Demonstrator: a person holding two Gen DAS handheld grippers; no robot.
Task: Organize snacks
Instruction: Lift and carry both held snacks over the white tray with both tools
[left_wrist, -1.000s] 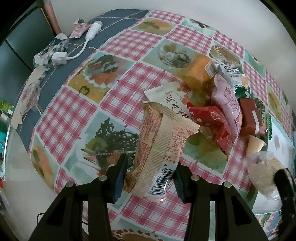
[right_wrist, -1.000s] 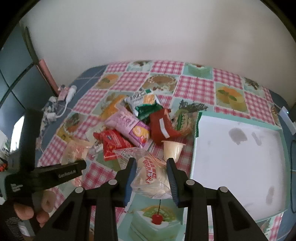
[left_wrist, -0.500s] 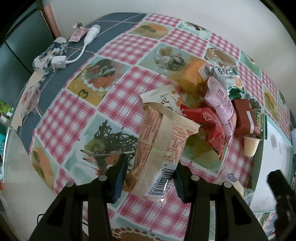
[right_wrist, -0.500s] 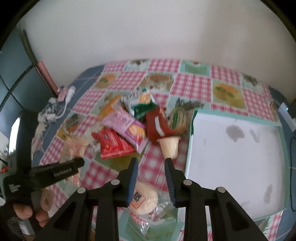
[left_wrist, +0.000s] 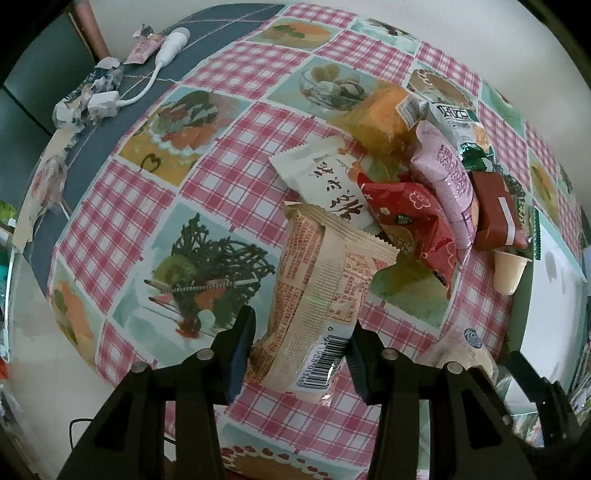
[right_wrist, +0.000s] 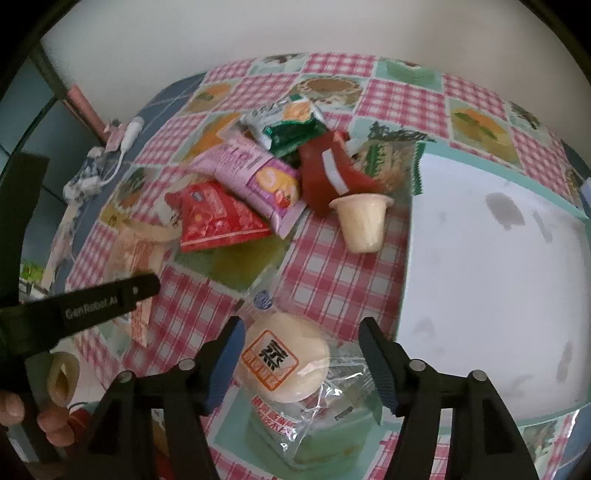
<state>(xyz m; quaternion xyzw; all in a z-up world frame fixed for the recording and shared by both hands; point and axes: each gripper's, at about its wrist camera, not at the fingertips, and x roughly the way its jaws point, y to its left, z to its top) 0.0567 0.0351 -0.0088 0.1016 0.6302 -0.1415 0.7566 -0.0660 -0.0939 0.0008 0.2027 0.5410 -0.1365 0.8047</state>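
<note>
We take the white tray (right_wrist: 498, 258) as landmark. The bagged bun (right_wrist: 286, 356) lies on the tablecloth just left of its near corner, between the right gripper's (right_wrist: 299, 356) opening jaws, pads clear of it. The left gripper (left_wrist: 301, 349), partly closed, pinches the beige packet (left_wrist: 325, 291), whose long axis runs away from the fingers, farther left of the tray. We judge the right hand nearer the tray. The bun's wrapper tail is cut off; pile labels are unreadable.
</note>
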